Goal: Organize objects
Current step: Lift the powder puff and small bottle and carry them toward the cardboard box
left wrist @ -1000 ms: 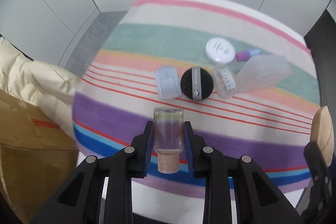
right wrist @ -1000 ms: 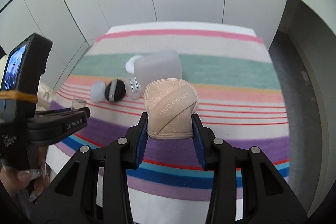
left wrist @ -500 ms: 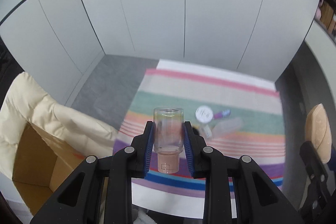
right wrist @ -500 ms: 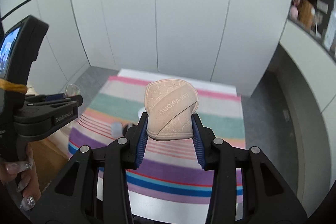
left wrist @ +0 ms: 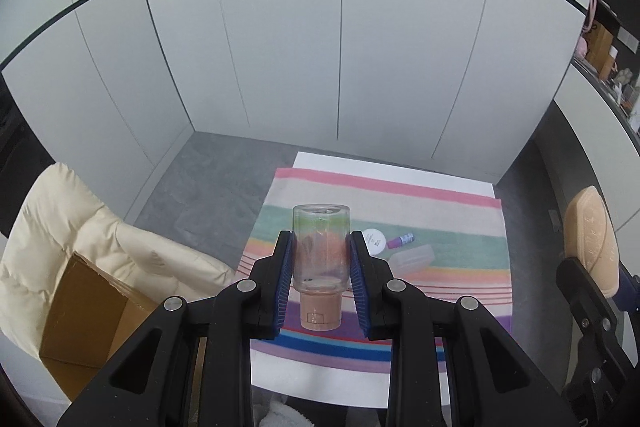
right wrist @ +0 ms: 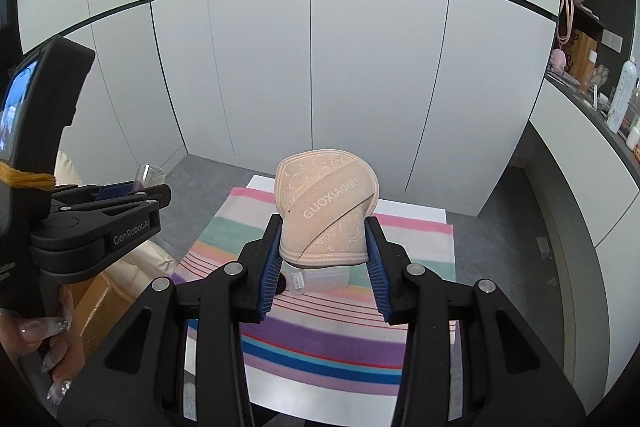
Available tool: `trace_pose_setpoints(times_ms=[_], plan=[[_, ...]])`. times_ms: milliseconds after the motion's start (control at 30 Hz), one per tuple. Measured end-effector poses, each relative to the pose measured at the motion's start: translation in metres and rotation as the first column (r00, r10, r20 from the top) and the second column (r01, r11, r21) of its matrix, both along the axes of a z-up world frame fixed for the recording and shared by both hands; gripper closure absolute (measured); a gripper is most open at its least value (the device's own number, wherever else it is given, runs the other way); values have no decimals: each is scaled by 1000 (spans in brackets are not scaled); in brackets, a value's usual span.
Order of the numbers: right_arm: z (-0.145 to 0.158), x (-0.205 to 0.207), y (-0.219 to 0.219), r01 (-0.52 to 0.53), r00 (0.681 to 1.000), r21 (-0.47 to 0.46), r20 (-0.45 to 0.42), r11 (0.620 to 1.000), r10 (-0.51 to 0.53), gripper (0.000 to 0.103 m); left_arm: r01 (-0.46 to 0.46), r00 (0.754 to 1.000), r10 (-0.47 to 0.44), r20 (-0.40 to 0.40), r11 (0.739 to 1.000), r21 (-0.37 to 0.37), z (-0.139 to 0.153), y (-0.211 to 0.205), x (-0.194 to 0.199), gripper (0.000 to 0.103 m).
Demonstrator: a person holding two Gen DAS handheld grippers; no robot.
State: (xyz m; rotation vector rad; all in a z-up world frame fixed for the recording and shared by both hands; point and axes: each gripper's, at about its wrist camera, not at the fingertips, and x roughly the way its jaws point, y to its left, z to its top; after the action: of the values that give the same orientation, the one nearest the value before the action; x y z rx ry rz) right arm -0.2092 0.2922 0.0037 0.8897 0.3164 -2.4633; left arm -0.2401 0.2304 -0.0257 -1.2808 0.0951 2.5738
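Looks like a home, bedroom or dressing-room type. Floor-to-ceiling white wardrobe panels (right wrist: 320, 67) along the back, grey floor (left wrist: 208, 187). Small counter (left wrist: 394, 169) covered with a striped cloth (left wrist: 460, 227). Side shelf (right wrist: 580, 27) with pink plush toys and a bag, bottles (right wrist: 622, 95) on the ledge below it. Cream padded jacket (left wrist: 80, 227) draped over a cardboard box (left wrist: 80, 327).

Bottle (left wrist: 320, 259) is clamped, cap toward camera, between left gripper (left wrist: 321, 281) pads | pouch (right wrist: 325, 213) is gripped in right gripper (right wrist: 322, 267), seen to the bottle's right | striped cloth (left wrist: 460, 291) is spread on table (left wrist: 312, 161) far below | round jar (left wrist: 374, 241), small vial (left wrist: 401, 239) and lidded case (left wrist: 412, 257) are set close together on cloth | cardboard box (left wrist: 80, 327) is placed left of table, cushion (left wrist: 72, 219) behind it
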Motion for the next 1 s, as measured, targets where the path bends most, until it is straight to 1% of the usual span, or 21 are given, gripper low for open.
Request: trace_pose_setpoints(times_ms=[133, 200, 233, 367, 467, 600, 667, 700, 867, 1000], plan=[[-3, 7, 4, -2, 1000, 3, 1, 1000, 2, 62, 10, 1000, -10, -5, 1000, -4, 0, -4, 3, 75], [-2, 5, 5, 2, 1000, 1, 9, 1000, -2, 62, 19, 1000, -19, -4, 1000, -6, 2, -7, 6, 75], [-3, 5, 8, 79, 997, -9, 23, 997, -79, 62, 28, 1000, -28, -2, 1000, -8, 3, -8, 9, 75], [-4, 12, 16, 98, 995, -7, 38, 995, -97, 62, 66, 998, -66, 23, 998, -4, -3, -20, 21, 75], [-8, 22, 23, 121, 990, -2, 67, 993, -120, 62, 82, 996, -82, 37, 997, -2, -10, -34, 35, 75], [-15, 39, 34, 144, 985, 5, 95, 990, -144, 62, 110, 994, -109, 20, 994, -29, -16, -51, 57, 75], [-19, 49, 37, 154, 983, 21, 100, 988, -156, 62, 124, 992, -126, -16, 989, -80, -22, -59, 74, 75], [-22, 53, 40, 163, 981, 32, 103, 986, -166, 62, 133, 991, -136, -21, 987, -92, -24, -61, 80, 75], [-34, 85, 50, 182, 975, 55, 117, 982, -188, 62, 194, 981, -192, 29, 977, -87, -44, -84, 109, 75], [-42, 113, 58, 192, 971, 48, 138, 980, -197, 62, 210, 978, -208, 25, 974, -88, -48, -96, 130, 75]])
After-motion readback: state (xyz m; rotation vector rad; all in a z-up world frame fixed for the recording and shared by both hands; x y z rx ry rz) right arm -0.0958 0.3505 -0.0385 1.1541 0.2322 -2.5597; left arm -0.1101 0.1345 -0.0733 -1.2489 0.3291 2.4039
